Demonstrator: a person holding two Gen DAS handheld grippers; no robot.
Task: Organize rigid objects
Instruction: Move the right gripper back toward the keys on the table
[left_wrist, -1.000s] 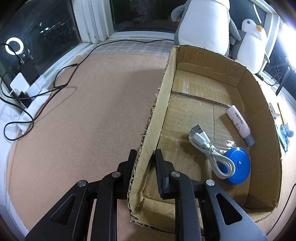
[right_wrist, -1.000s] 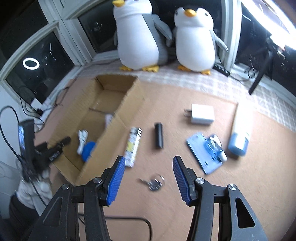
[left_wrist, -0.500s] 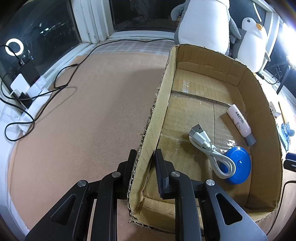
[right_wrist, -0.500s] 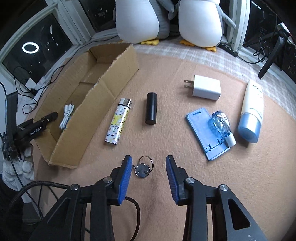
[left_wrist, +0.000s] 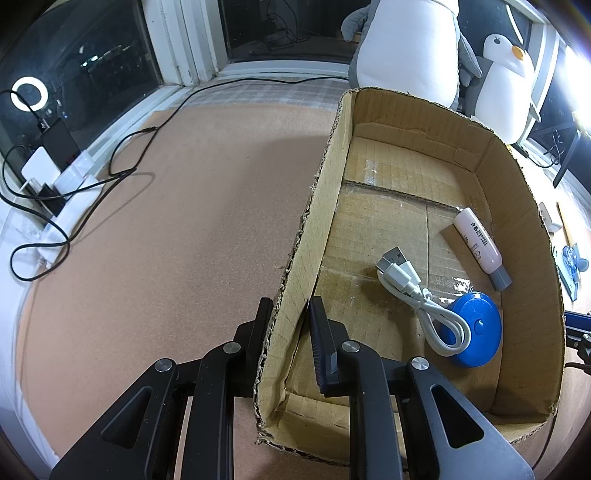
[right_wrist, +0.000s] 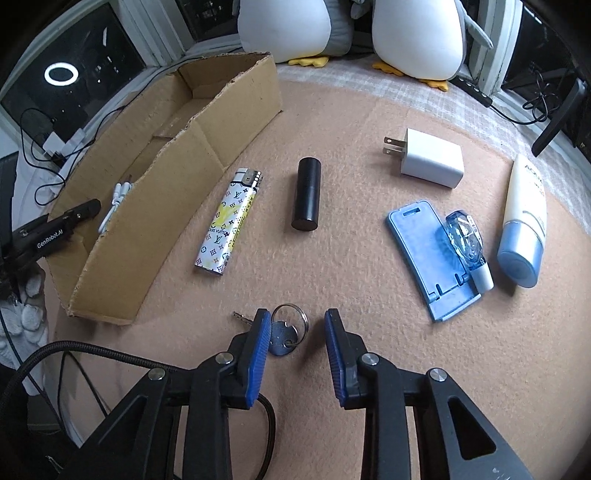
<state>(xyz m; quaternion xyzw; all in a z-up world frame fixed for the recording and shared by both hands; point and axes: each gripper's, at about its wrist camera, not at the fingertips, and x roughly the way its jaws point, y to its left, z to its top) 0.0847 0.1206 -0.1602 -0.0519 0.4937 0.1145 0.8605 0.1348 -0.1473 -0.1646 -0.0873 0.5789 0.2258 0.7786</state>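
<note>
**Keys between closing jaws, box wall pinched**

The left gripper (left_wrist: 288, 314) is clamping narrowly on the near long wall of the one cardboard box (left_wrist: 524, 206), one finger outside and one inside. Three things are lying in the box: one white USB cable (left_wrist: 417, 295) coiled partly over one blue round disc (left_wrist: 476, 328), and one small pink-white tube (left_wrist: 480, 243) with a grey cap near the far wall.

The right gripper (right_wrist: 295, 332) is pointing steeply down at the tan mat (right_wrist: 351, 258), its blue-padded jaws closing around one key ring with a key (right_wrist: 284, 332). The keys are sitting on the mat between the pads, right against the left-hand pad and partly hidden by it, while the other pad is standing apart from them.

Six more loose things are lying on the mat outside the box:
- one patterned lighter (right_wrist: 231, 221), just beside the box wall
- one black cylinder (right_wrist: 306, 194)
- one white plug adapter (right_wrist: 430, 157)
- one blue flat stand (right_wrist: 428, 258)
- one clear blue correction-tape dispenser (right_wrist: 465, 243), resting on the stand
- one cream tube with a blue cap (right_wrist: 524, 221)

Two plush penguins (right_wrist: 417, 33) are sitting at the back by the window.
</note>
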